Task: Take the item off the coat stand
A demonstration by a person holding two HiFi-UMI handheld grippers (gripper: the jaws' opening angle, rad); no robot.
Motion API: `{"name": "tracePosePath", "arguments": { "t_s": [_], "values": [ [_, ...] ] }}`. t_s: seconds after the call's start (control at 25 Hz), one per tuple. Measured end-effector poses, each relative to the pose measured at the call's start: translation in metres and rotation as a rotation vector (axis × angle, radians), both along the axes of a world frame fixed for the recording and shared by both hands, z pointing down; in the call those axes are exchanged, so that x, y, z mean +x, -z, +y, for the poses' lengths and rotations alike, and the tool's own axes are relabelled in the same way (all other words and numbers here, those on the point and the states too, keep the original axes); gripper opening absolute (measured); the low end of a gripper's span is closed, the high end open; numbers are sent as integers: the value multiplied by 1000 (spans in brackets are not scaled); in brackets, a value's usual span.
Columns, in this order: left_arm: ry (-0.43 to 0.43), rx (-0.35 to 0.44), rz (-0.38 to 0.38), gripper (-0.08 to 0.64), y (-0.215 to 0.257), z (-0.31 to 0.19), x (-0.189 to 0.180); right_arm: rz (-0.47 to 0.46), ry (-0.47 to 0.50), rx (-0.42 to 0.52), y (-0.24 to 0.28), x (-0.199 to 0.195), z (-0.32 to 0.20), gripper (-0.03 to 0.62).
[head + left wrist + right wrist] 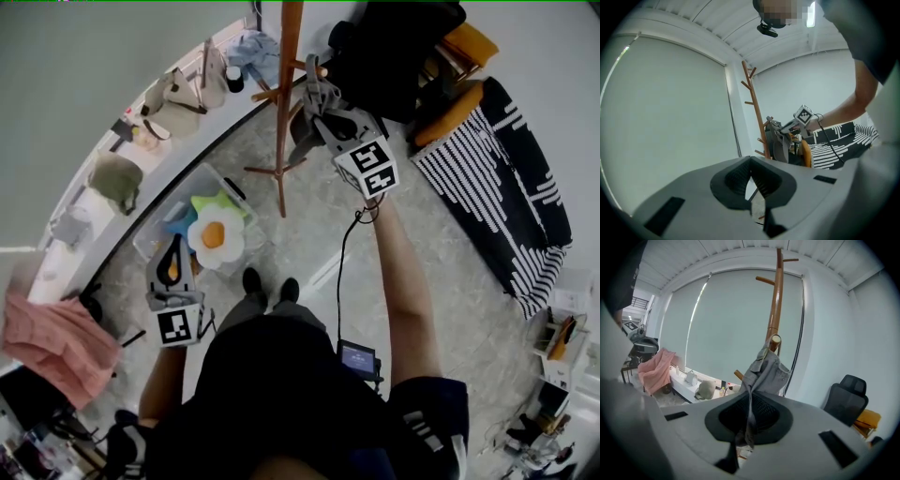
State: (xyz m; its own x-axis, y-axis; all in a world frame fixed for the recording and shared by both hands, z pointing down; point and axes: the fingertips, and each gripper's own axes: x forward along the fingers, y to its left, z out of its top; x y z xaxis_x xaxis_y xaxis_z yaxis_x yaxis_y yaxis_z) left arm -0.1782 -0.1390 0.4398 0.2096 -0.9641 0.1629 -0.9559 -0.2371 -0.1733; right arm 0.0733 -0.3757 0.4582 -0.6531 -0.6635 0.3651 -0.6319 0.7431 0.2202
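A wooden coat stand (287, 112) (776, 305) (754, 108) rises in front of me. A grey garment (766, 373) (305, 131) (780, 147) hangs from one of its pegs. My right gripper (314, 98) (749, 427) reaches up beside the pole and is shut on a fold of that garment, with a strip of cloth running down between its pads. My left gripper (172, 258) (751, 178) is held low at my left, well away from the stand. Its fingertips touch and nothing is between them.
A clear bin (202, 178) holding an egg-shaped plush (217, 234) stands on the floor under the left gripper. A white ledge (84, 211) along the window carries bags and a cap (117, 178). Pink cloth (56, 342) lies at the left. A black chair (394, 47) and a striped sofa (511, 178) are at the right.
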Motion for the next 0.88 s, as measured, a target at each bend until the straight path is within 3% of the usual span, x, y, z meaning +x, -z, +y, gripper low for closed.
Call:
{"name": "tracePosePath", "arguments": {
  "t_s": [0.44, 0.88],
  "values": [
    [-22, 12, -8, 25, -1, -7, 6, -18, -53, 38, 27, 17, 13, 35],
    [-62, 42, -7, 25, 9, -11, 22, -94, -120, 61, 56, 37, 59, 35]
  ]
}}
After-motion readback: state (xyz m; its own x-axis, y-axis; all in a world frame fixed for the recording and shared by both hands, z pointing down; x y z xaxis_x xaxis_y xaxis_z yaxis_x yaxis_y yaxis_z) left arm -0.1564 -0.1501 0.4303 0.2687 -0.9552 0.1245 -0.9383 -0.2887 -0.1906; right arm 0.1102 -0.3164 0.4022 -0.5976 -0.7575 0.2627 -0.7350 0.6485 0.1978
